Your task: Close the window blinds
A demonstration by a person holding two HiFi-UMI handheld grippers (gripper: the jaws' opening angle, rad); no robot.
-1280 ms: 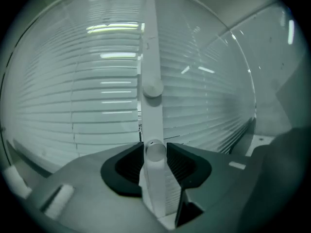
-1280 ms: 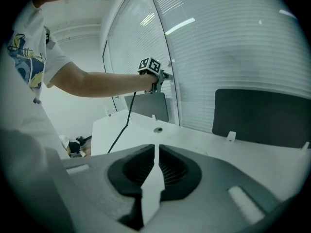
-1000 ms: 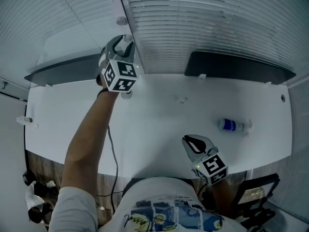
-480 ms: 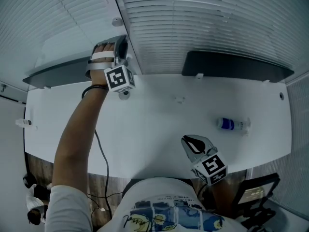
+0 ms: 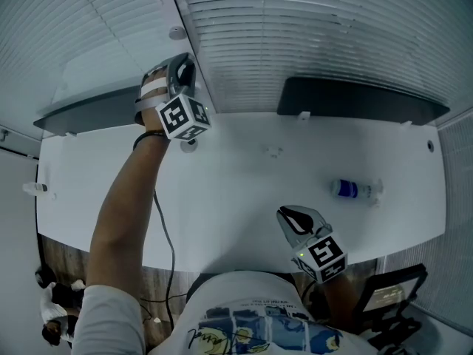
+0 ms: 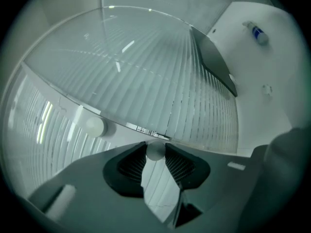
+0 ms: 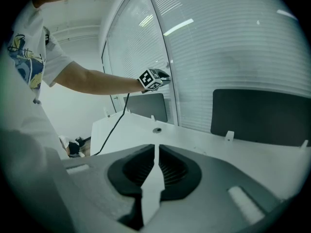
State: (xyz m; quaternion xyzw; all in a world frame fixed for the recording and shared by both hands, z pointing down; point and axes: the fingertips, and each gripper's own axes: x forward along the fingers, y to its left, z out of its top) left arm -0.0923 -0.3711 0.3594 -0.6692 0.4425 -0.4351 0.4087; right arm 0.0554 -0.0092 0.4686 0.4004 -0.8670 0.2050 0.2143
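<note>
Overhead, left hand-held gripper (image 5: 184,66) at the mullion between window blinds (image 5: 318,43), right hand-held gripper (image 5: 295,220) over the worktop (image 5: 236,191) by its near edge, bottle (image 5: 353,191) well apart, in left gripper view, jaws just closing, clamped on small white knob (image 6: 155,151), in right gripper view, jaws together, empty.

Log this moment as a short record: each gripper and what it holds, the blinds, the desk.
left gripper: raised at the window; jaws have just been closing, and their tips look pressed on a small round knob
right gripper: low over the desk, jaws shut, nothing between them
blinds: lowered, horizontal slats
desk: white; a bottle lies on its side toward the right end
</note>
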